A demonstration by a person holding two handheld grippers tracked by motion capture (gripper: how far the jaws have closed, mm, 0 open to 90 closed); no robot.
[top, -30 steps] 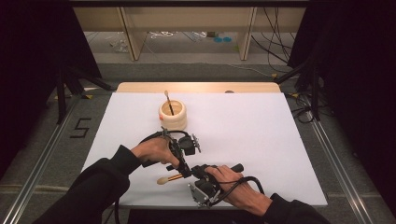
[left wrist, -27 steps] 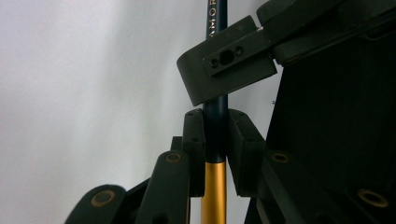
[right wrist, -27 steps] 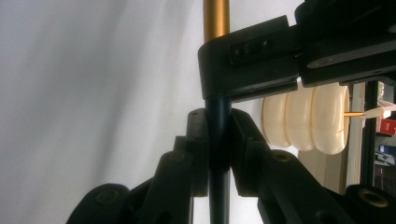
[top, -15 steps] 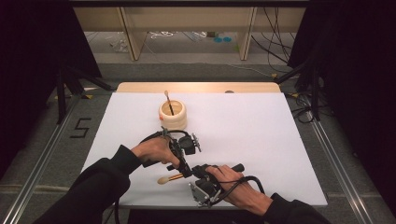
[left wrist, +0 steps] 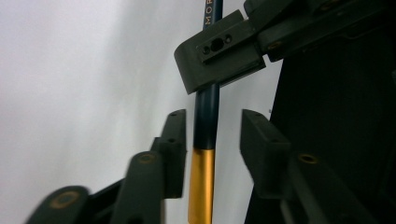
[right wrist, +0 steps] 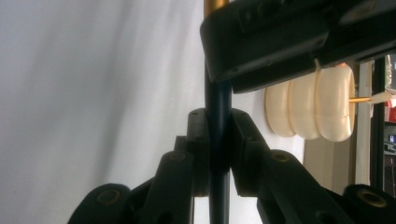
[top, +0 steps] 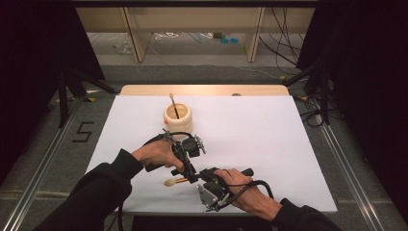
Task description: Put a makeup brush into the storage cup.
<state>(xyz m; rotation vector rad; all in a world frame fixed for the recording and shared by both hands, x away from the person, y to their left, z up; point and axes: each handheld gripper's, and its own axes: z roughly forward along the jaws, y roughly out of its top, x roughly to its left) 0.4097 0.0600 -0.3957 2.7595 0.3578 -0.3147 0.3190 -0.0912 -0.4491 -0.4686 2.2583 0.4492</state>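
A makeup brush [top: 173,182] with cream bristles, a gold ferrule [left wrist: 201,186] and a dark blue handle [right wrist: 217,95] lies near the front edge of the white table [top: 269,144]. My right gripper [right wrist: 218,114] is shut on the dark handle. My left gripper [left wrist: 212,116] stands open, its jaws either side of the brush where the handle meets the ferrule, with a gap on one side. In the high view the left gripper [top: 191,177] and right gripper [top: 202,177] meet over the brush, a hand behind each.
A cream ribbed holder [top: 178,118] stands upright behind the hands near the table's middle, with another brush [top: 172,103] leaning in it. The holder [right wrist: 310,105] also appears past the left gripper's jaw. A wooden strip [top: 202,90] borders the table's far edge.
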